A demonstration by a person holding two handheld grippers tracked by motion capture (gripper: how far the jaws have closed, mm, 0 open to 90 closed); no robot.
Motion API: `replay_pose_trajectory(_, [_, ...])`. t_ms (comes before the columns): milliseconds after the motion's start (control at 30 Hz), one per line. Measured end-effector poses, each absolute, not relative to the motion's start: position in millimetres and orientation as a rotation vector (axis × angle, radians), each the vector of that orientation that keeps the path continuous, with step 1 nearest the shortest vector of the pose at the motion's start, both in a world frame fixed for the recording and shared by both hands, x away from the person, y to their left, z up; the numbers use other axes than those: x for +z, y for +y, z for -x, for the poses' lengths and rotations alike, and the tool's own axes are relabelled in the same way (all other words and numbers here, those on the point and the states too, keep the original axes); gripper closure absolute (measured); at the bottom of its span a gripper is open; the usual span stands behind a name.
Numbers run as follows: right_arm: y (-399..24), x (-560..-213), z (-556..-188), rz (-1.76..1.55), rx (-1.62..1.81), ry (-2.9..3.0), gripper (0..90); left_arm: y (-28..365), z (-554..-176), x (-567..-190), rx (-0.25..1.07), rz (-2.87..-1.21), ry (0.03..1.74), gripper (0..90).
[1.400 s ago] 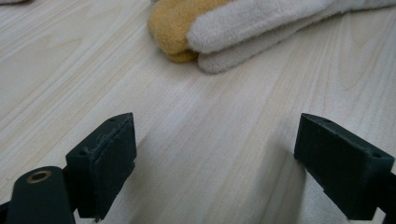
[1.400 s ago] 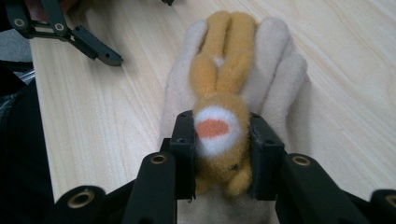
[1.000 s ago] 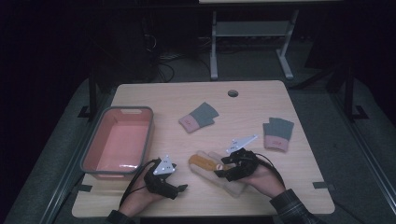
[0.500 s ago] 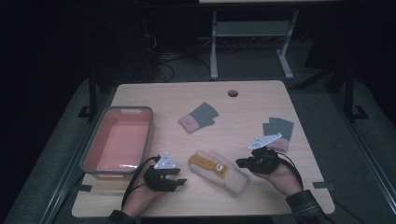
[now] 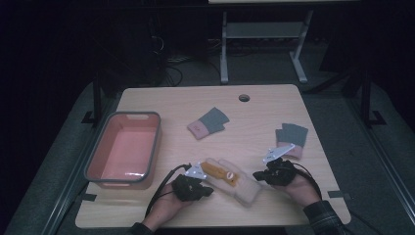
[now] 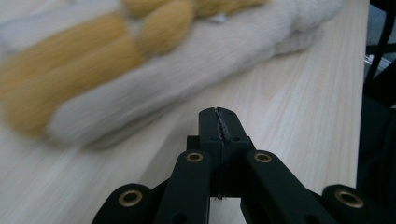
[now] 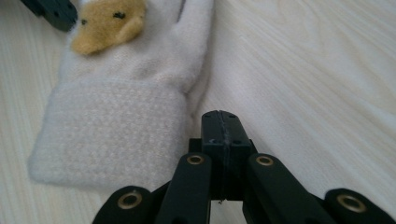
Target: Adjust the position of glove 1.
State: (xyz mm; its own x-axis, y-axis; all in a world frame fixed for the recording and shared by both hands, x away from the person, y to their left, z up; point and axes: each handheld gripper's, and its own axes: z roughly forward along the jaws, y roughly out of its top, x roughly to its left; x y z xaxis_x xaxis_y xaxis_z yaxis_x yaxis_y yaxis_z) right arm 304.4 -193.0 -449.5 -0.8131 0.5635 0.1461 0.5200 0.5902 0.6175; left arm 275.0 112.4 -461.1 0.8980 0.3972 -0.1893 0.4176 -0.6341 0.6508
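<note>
- The high view takes in the whole table (image 5: 293, 98): a cream glove (image 5: 230, 180) with yellow-orange trim lies near its front edge, between the left gripper (image 5: 198, 188) and the right gripper (image 5: 262, 175).
- From there the glove's long axis runs on a slant, its upper end toward the left gripper and its lower end toward the right one.
- The right gripper view adds the detail: a knitted cuff (image 7: 112, 130) nearest the camera and a yellow bear face (image 7: 107, 23) farther up, so the cuff faces the right gripper.
- The left gripper view shows yellow fingers, blurred, just beyond its jaws.
- Left gripper (image 6: 218, 122): jaws have just been closing and now meet, nothing between them.
- Right gripper (image 7: 221, 122): jaws pressed together, empty, just beside the cuff.
- Only the high view shows a pink bin (image 5: 95, 161) at left and two grey-and-pink glove pairs (image 5: 208, 122) (image 5: 291, 137) farther back.
</note>
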Motion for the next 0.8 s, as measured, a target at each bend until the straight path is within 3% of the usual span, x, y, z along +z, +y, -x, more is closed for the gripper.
replay_pose_trajectory(233, [-189.2, -451.7, -305.2, -0.894, 1.016, 2.776, 90.0, 93.3, -278.6, -462.9, -0.052, -2.34, 0.57, 89.4])
replay_pose_trajectory(800, [-181.1, -453.2, -304.2, -0.855, 1.038, 2.82, 90.0, 93.7, -301.8, -461.0, -0.042, -2.325, 0.637, 89.4])
